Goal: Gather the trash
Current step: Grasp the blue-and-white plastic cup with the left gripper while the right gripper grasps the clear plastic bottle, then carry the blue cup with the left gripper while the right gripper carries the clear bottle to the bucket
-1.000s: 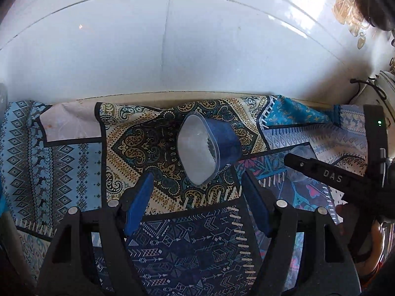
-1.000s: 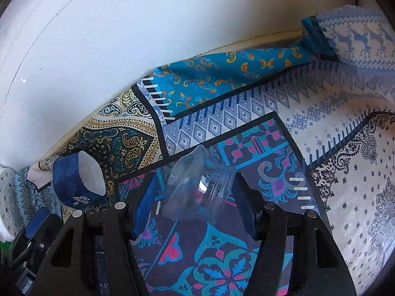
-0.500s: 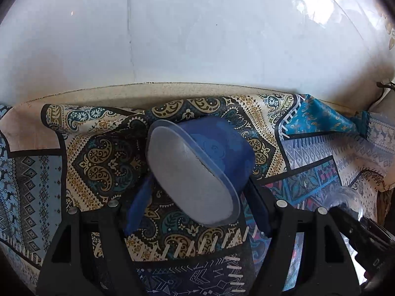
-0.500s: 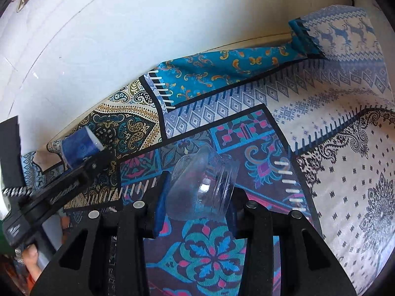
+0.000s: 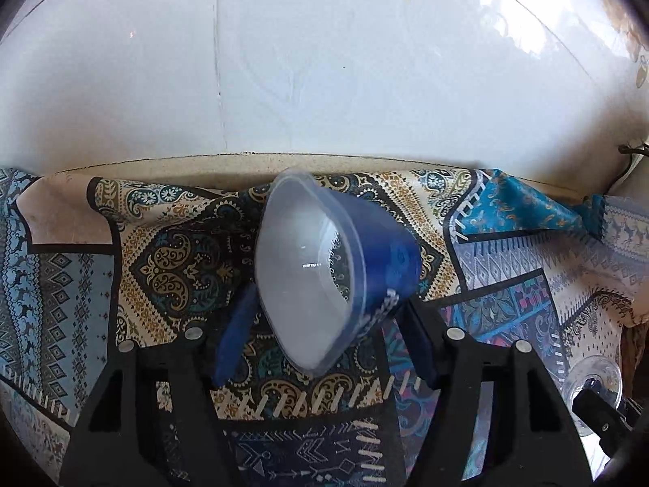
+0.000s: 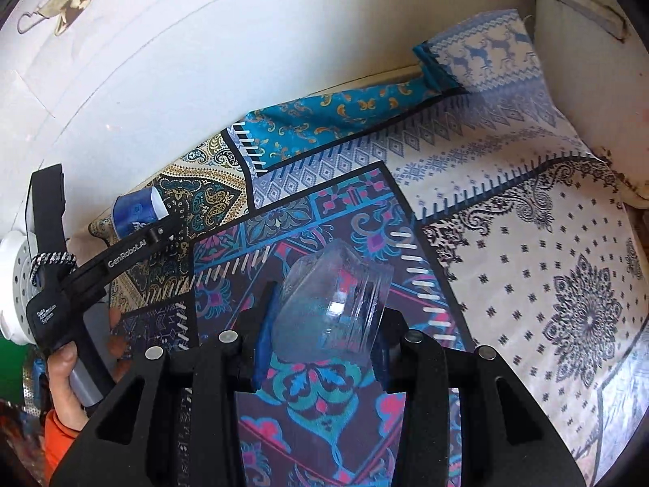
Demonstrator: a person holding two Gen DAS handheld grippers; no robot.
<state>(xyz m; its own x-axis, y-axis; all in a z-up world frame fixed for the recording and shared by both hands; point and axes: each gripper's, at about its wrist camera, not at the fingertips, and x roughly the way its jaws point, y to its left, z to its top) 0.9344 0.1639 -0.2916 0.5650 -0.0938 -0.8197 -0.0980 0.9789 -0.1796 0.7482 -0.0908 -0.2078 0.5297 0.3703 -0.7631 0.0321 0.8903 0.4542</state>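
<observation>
Blue cup (image 5: 377, 272) between half-open left tool (image 5: 328, 341)

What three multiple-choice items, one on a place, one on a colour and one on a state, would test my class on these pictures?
1. Where is the cup?
A. In a bin
B. Between the fingers of the left gripper
C. On a shelf

2. What colour is the jar?
A. Clear
B. Red
C. Black

3. How is the right gripper?
A. Open and empty
B. Shut on nothing
C. Shut on the jar

Answers:
1 B: a finger shows on each side of the cup, and the jaws have just been closing around it.
2 A: the cloth's pattern shows through it.
3 C: both pads press the jar's sides, the jaws having just closed on it.
</observation>
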